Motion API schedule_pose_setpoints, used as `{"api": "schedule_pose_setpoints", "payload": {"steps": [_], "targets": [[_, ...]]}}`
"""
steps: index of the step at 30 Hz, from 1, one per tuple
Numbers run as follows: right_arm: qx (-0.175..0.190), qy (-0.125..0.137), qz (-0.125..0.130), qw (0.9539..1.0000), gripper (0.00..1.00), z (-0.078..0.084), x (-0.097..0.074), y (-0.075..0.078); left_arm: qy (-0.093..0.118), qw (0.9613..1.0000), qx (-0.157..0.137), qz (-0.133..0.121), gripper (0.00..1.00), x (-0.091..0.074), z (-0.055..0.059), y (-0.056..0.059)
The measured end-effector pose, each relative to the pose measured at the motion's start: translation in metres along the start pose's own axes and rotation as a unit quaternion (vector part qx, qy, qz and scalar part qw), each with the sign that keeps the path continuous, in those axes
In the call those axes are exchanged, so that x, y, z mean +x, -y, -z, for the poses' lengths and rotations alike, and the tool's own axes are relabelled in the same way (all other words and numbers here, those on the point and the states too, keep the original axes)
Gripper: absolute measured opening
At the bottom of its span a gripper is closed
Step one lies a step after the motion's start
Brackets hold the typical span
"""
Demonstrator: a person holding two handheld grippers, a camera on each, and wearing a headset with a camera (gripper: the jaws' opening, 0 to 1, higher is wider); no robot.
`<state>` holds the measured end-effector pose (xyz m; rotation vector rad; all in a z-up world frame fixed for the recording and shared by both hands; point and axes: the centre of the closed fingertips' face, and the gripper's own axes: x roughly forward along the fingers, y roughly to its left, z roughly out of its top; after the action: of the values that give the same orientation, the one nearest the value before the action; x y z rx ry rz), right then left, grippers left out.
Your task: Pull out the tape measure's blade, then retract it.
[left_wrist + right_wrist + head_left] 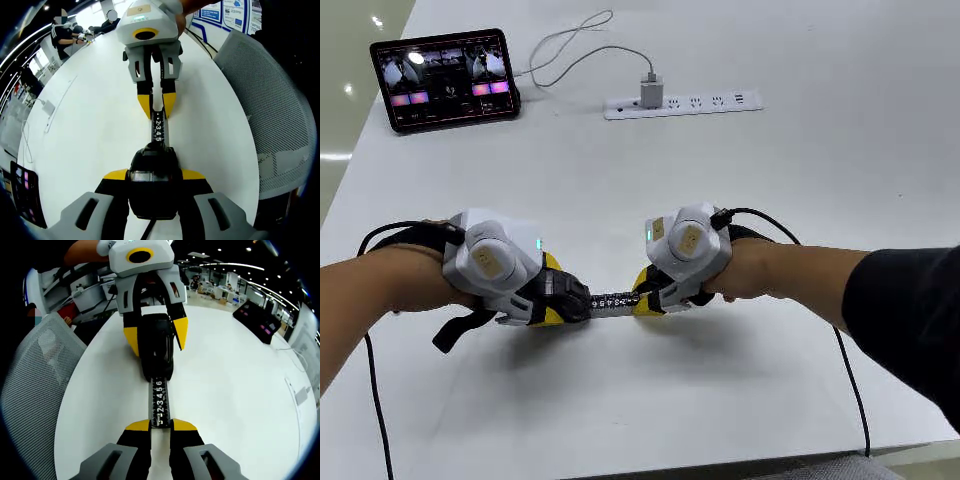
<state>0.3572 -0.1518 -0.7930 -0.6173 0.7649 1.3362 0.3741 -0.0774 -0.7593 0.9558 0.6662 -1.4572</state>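
Note:
A black tape measure case sits between the yellow-tipped fingers of my left gripper, which is shut on it. A short length of black blade with white numerals runs out of the case toward my right gripper. That gripper is shut on the blade's end. Both grippers face each other just above the white table, near its front edge.
A tablet with a lit screen stands at the back left. A white power strip with a charger and cable lies at the back centre. A grey mesh chair stands by the table's front edge. People sit at a far table.

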Motion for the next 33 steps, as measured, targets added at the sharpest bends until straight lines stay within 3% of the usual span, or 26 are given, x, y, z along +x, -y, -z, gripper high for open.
{"api": "schedule_pose_setpoints", "payload": {"steps": [33], "targets": [[0.004,-0.012,0.008,0.9999,0.09,0.017,-0.014,0.003,0.003,1.0000,-0.008,-0.002,0.32,0.002,0.003,-0.002]]}}
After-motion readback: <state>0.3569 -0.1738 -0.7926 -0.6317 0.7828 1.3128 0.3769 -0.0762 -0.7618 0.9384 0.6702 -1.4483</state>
